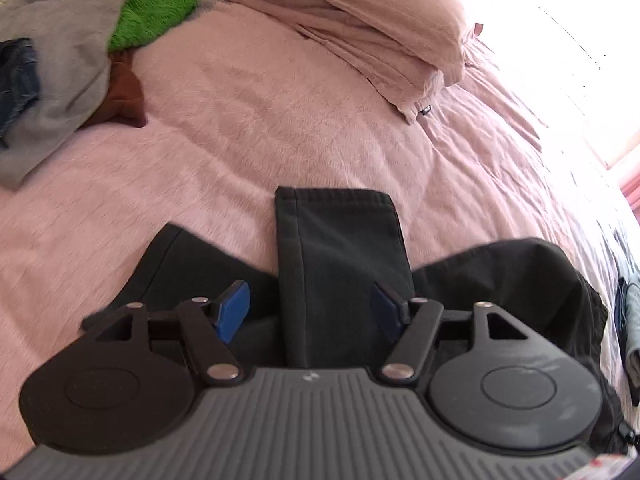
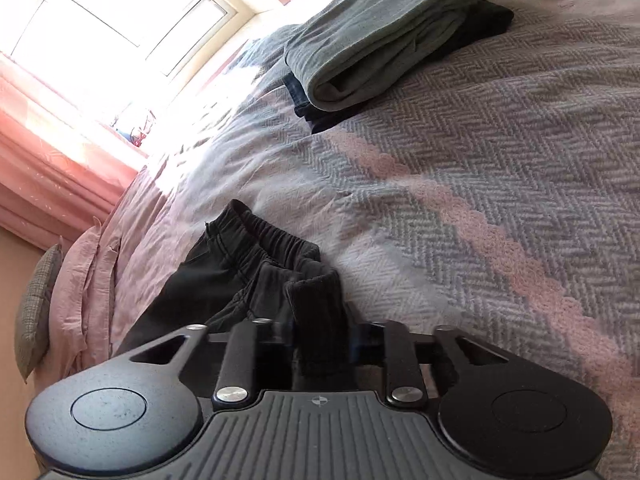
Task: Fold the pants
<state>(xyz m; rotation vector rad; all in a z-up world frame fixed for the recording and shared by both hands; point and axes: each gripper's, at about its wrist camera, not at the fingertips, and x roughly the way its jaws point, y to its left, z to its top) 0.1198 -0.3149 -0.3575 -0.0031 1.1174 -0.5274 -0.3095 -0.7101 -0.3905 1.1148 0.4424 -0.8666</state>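
The black pants [image 1: 340, 256] lie on the pink bedspread [image 1: 260, 120]. One leg runs forward between the fingers of my left gripper [image 1: 310, 310], its cuff pointing away from me. That gripper is open, and its blue pads [image 1: 234, 312] stand clear on either side of the leg. In the right wrist view the elastic waistband of the pants [image 2: 240, 248] rests on the bed. A bunched cuff rises between the fingers of my right gripper [image 2: 320, 344], which is shut on it. The fabric hides that gripper's pads.
A loose heap of grey [image 1: 60, 60], green [image 1: 152, 12], brown and denim clothes sits at the far left. Pink pillows [image 1: 380, 28] lie at the head of the bed. A folded grey-green stack [image 2: 380, 40] rests on the herringbone blanket [image 2: 500, 160] near the window [image 2: 120, 20].
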